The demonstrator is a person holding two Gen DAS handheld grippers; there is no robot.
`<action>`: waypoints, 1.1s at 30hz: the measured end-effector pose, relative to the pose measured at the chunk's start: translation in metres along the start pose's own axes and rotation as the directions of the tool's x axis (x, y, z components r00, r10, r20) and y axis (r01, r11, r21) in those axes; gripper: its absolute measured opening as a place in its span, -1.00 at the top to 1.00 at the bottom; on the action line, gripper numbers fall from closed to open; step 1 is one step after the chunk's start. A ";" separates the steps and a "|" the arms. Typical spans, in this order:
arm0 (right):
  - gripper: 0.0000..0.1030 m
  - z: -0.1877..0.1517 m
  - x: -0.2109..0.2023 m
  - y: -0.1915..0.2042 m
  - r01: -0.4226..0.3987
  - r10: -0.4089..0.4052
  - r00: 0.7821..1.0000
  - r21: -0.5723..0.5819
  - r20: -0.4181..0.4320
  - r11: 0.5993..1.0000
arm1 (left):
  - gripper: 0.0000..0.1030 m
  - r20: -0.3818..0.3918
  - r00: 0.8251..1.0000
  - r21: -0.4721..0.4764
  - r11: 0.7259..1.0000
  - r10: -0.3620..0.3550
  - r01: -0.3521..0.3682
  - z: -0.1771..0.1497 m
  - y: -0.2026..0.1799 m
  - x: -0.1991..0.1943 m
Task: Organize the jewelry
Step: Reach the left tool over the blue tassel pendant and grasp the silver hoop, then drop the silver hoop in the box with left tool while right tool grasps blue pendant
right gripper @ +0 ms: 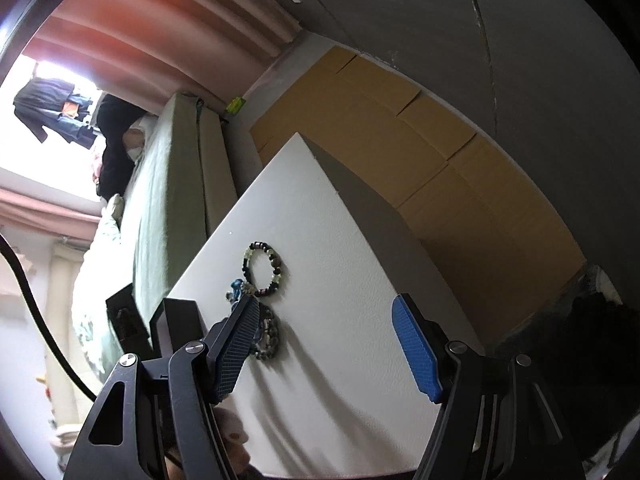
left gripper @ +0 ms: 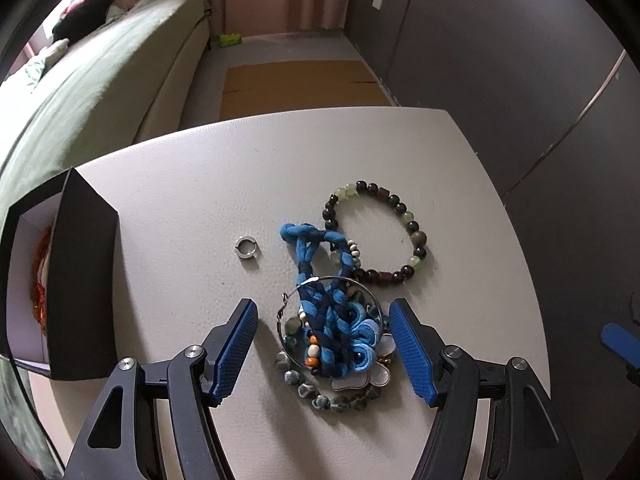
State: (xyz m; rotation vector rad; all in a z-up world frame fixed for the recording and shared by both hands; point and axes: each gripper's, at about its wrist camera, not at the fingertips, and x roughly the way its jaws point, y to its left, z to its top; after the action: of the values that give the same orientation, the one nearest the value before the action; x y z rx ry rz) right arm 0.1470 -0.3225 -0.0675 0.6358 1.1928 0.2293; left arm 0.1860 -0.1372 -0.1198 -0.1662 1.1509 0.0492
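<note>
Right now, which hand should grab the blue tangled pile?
Left. Its gripper is open with the pile between its fingers; the right gripper is tilted and off to the side.

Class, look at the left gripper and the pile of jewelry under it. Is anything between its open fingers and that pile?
Nothing visible is. The left gripper is open, its fingers on either side of the pile: blue cord necklace, wire hoop, grey-green bead bracelet. The small ring and dark bead bracelet lie farther off on the table.
</note>
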 end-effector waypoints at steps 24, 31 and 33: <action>-0.35 -0.006 0.025 0.023 -0.012 0.010 0.998 -0.043 -0.056 0.999 | -0.01 0.108 0.981 -0.056 0.984 -0.161 0.168 -0.004 0.053 -0.065; -0.34 -0.016 0.047 0.049 -0.059 0.052 0.996 -0.088 -0.079 0.994 | -0.01 0.163 0.970 -0.102 0.975 -0.181 0.199 -0.006 0.095 -0.082; -0.21 -0.020 0.055 0.059 -0.060 0.050 0.995 -0.114 -0.087 0.992 | -0.01 0.177 0.967 -0.123 0.970 -0.186 0.209 -0.003 0.107 -0.085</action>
State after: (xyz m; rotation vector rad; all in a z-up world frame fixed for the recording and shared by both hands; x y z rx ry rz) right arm 0.1584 -0.2411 -0.0819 0.5617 1.2338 0.3732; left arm 0.1348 -0.0278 -0.0548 -0.3955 0.9613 -0.0322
